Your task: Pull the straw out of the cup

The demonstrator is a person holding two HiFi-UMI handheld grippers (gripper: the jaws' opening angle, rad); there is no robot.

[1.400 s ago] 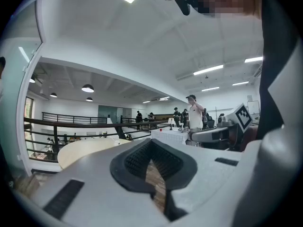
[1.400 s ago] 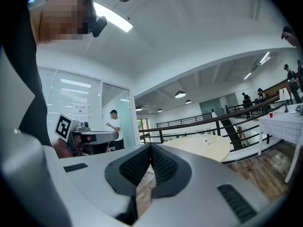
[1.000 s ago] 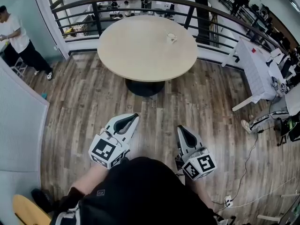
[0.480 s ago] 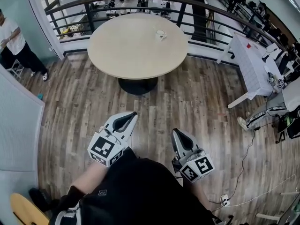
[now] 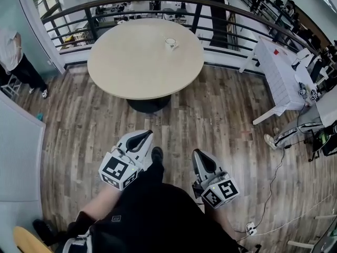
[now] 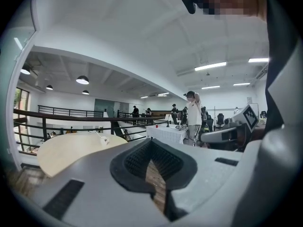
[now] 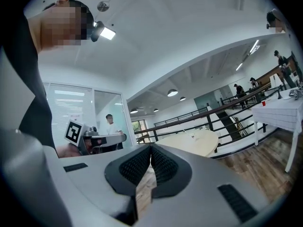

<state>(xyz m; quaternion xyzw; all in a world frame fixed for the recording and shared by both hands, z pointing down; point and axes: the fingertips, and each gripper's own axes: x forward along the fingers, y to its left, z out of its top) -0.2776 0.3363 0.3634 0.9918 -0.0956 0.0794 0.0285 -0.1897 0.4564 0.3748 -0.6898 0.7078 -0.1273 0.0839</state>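
Note:
A small white cup (image 5: pixel 170 43) with a thin straw stands on the far side of a round beige table (image 5: pixel 131 67). Both grippers are held low over the wooden floor, well short of the table. My left gripper (image 5: pixel 147 134) and my right gripper (image 5: pixel 198 154) are both shut and empty. In the left gripper view, the pads meet at the left gripper (image 6: pixel 150 142), with the cup (image 6: pixel 104 139) and the table (image 6: pixel 66 151) far ahead on the left. In the right gripper view, the right gripper (image 7: pixel 151 148) points toward the table (image 7: pixel 189 143), where the cup (image 7: pixel 192 136) is a tiny speck.
A dark railing (image 5: pixel 158 1) curves behind the table. A white-clothed table (image 5: pixel 284 73) stands at the right, with a seated person's legs (image 5: pixel 295 130) beside it. A cable and power strip (image 5: pixel 253 226) lie on the floor. A person (image 5: pixel 16 62) stands at far left by a partition (image 5: pixel 18 152).
The table and cup have shifted left and a little nearer in the head view as the person walks forward. Both grippers stay shut and were carried along.

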